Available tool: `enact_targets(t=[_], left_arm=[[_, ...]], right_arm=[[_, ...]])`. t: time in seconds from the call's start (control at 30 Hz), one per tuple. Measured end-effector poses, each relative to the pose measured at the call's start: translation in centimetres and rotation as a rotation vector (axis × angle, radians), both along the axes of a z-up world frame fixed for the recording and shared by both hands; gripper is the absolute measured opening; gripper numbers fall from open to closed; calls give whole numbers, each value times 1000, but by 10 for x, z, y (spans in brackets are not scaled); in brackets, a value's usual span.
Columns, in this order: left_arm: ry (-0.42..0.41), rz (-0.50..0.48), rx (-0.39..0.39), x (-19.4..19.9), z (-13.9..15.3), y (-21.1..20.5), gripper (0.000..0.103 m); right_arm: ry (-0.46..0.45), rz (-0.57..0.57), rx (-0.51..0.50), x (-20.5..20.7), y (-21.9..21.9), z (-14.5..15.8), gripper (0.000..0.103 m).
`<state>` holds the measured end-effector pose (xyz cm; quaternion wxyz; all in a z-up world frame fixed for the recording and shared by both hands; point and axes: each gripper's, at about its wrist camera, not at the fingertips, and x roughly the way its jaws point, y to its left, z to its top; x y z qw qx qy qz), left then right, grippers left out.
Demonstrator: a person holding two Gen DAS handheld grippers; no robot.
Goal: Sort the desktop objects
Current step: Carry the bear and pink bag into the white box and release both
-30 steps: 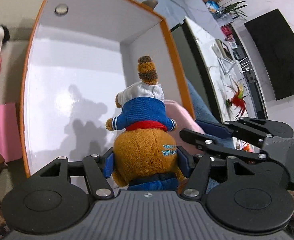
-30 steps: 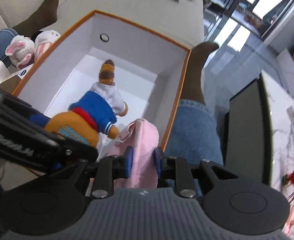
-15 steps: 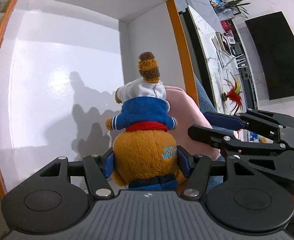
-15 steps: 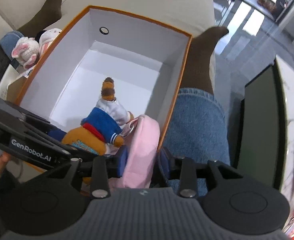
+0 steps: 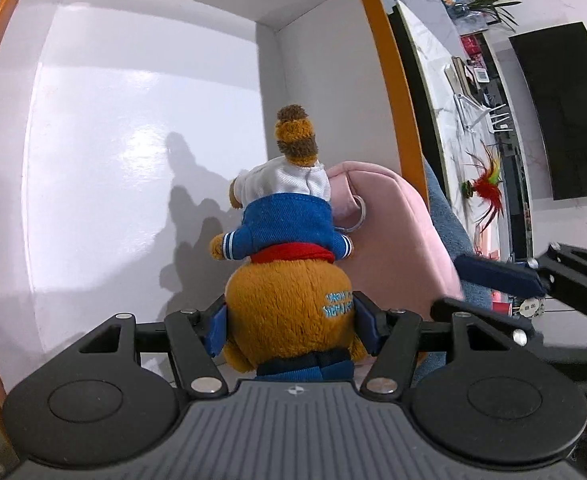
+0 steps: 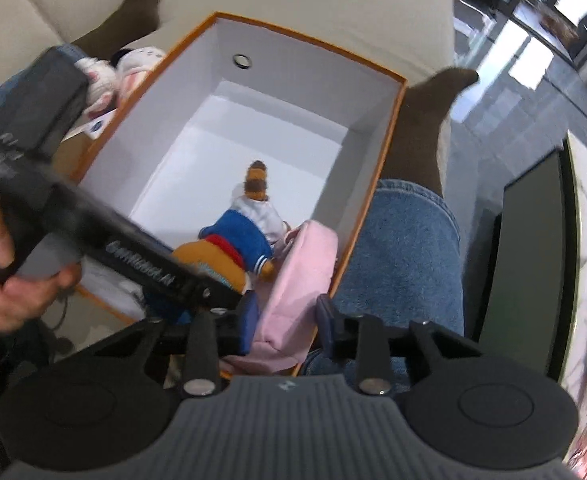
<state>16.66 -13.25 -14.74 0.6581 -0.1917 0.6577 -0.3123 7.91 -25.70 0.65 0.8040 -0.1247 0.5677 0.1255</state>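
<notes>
Toy [image 5: 289, 280]: plush bear clamped at the body by the left gripper [image 5: 293, 320], hanging head-down inside the box [image 5: 377, 60].
Pouch [image 6: 293, 280]: pink, leaning on the box wall; right gripper [image 6: 285, 320] jaws straddle it, just closing.
Method: lower both to the floor, then release.

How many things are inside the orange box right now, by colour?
Brown plush bear in blue jacket: 1
Pink pouch: 1
Total: 2, both at the near end of the orange box, the pouch leaning on its right wall.
</notes>
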Motion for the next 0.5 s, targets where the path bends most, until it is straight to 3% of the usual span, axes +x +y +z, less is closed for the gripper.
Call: enact_targets(t=[0.03, 0.07, 0.1, 0.17, 0.33, 0.5], left_arm=[[5, -5, -2, 0, -1, -2, 72], [7, -9, -2, 0, -2, -2, 72], [11, -10, 0, 0, -3, -2, 72], [23, -10, -3, 0, -6, 0, 71], [41, -20, -6, 2, -14, 4, 71], [-14, -41, 39, -3, -3, 3, 76]], right_arm=[[0, 15, -1, -2, 1, 2, 32], [2, 31, -5, -3, 2, 2, 26], [9, 46, -10, -4, 4, 0, 13], [52, 52, -12, -1, 6, -9, 5], [117, 77, -57, 1, 10, -37, 5], [101, 81, -67, 1, 8, -33, 9]])
